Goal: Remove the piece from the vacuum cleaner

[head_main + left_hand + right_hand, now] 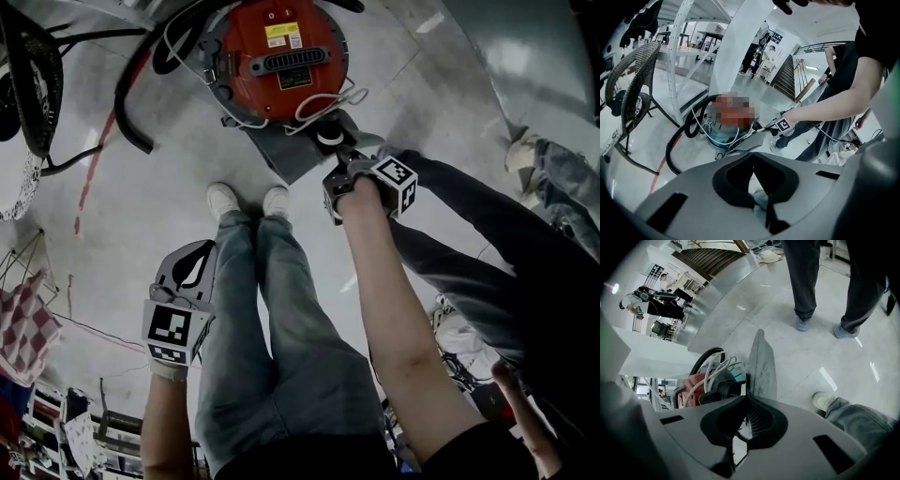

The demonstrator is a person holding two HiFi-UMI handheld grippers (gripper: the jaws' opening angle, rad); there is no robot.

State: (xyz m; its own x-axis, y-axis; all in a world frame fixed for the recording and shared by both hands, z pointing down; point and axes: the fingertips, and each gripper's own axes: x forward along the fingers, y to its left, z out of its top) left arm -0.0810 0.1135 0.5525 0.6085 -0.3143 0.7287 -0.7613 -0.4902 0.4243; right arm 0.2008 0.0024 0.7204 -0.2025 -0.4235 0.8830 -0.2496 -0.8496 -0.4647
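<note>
The left claw (751, 164) hangs pressed together on nothing, low beside the person's leg and well back from the work. The right claw (744, 401) is clenched on the near edge of the grey flat piece (761, 364), which rises straight ahead of its tips as a thin, dusty panel seen almost edge-on. In the head view a round white fitting (328, 138) sits on the piece just beyond the tips. The piece's far end meets the base of the red vacuum cleaner (281, 47); whether it is latched there cannot be told. A white cable (710, 371) loops over the machine just left of the piece, and a black hose (131, 103) curls away on the far left. The piece looks like stiff moulded plastic, light for its spread and unlikely to bend. Its dusty face is probably slick, so a shallow pinch at the rim could twist or slide. A deeper bite near the fitting seems the safer hold, and the cable may snag as the piece comes away.
</note>
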